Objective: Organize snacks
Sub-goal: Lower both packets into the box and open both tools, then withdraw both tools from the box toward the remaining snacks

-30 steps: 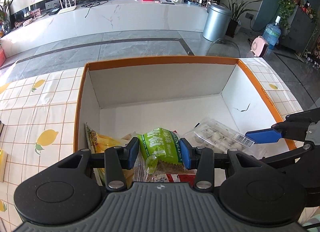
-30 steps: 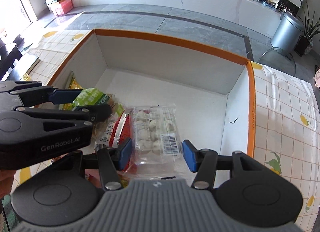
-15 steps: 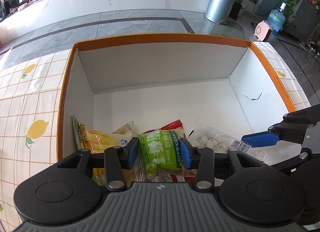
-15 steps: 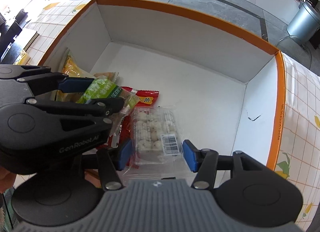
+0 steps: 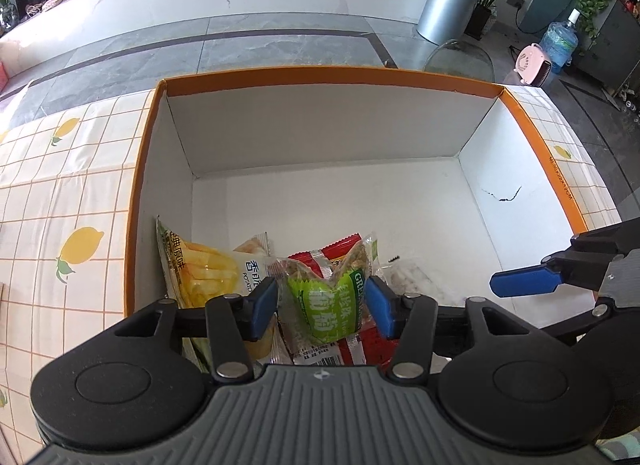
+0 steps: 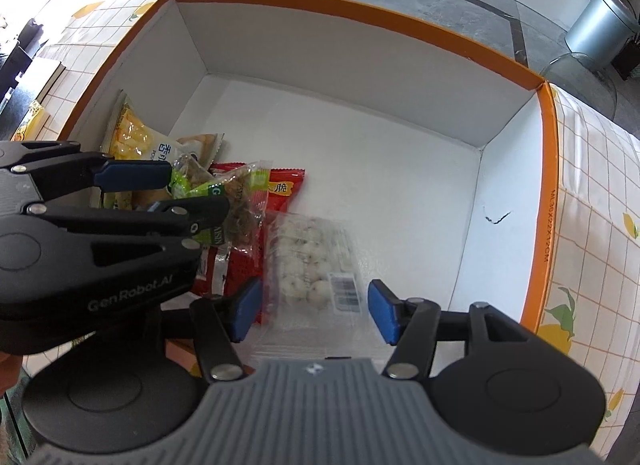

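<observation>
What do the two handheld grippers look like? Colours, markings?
Both match: left gripper and right gripper have matte black linkage arms with silver rivets, blue pads on the fingers, and a ribbed grey body. The left's side reads "GenRobot.AI" in grey lettering.

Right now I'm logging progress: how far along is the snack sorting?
Done: yellow chip bag and red packet lie in the box. In hand: both tongs opening, left around the green packet, right around the clear tray pack. Left: withdrawing.
</observation>
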`<state>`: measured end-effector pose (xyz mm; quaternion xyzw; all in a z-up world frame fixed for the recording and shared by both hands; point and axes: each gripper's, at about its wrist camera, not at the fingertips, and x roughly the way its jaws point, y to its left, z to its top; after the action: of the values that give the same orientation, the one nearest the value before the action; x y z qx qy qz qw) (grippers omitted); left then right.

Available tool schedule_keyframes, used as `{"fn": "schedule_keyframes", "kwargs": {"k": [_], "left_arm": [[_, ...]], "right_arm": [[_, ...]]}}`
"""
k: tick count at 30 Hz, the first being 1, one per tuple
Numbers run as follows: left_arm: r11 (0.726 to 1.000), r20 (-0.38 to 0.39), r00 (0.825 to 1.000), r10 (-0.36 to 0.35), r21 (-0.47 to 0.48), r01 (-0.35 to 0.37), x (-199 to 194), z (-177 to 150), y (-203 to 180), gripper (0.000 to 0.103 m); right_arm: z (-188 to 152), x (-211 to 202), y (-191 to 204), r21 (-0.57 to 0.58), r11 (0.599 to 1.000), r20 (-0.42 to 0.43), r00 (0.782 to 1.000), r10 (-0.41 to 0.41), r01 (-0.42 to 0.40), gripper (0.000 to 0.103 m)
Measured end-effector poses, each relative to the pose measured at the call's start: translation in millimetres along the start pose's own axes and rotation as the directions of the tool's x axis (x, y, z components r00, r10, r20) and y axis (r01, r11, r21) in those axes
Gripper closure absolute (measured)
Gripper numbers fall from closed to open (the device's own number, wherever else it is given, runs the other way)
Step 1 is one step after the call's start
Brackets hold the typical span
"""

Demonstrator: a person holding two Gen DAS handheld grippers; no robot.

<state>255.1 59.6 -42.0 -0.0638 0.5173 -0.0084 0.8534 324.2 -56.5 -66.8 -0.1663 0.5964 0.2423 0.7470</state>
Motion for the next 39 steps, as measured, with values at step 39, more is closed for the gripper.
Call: {"fn": "schedule_keyframes", "kwargs": {"k": [39], "left_arm": [[0.996,0.333,0.942,0.035,0.065,-0.06,-135.9,-91.1,-29.6,0.02]], "right_arm": [[-144.5,-104.7,22.4,0.179,0.984,0.418,0.906,-0.069,-0.007,0.029]]}}
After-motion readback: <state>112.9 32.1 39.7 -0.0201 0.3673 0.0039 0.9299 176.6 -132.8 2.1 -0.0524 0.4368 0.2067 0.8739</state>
